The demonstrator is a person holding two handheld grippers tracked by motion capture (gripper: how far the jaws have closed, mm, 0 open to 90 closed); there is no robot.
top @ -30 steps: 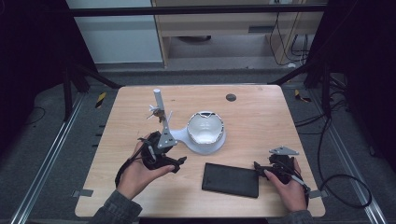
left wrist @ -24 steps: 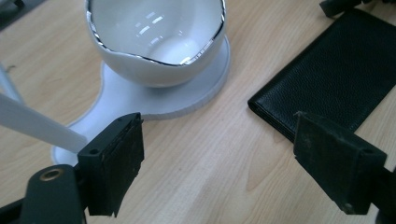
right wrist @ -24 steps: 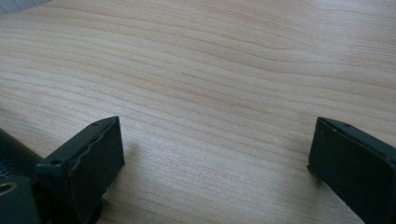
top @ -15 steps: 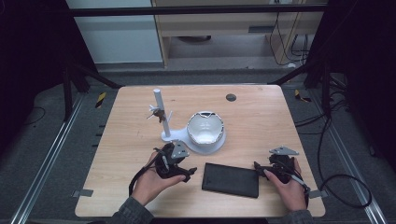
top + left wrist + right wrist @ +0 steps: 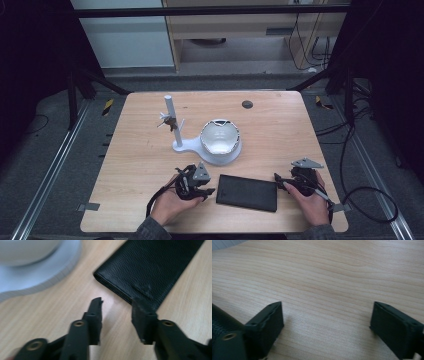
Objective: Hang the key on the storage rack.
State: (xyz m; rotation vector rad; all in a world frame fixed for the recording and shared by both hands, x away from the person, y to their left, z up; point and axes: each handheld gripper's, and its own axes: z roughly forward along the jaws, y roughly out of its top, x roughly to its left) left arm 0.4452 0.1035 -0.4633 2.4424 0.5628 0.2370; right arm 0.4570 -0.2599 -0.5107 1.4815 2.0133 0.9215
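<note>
A black leather wallet (image 5: 247,192) is seen lying flat near the wooden table's (image 5: 280,125) front edge. The left gripper (image 5: 117,305), jaws just narrowed yet apart, is positioned at its corner; the right gripper (image 5: 325,316) is held spread beside it.

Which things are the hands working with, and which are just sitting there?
In use: flat black leather wallet; left tongs beside its edge; right tongs.

Just sitting: white bowl-shaped holder; white post with keys; small dark disc.
</note>
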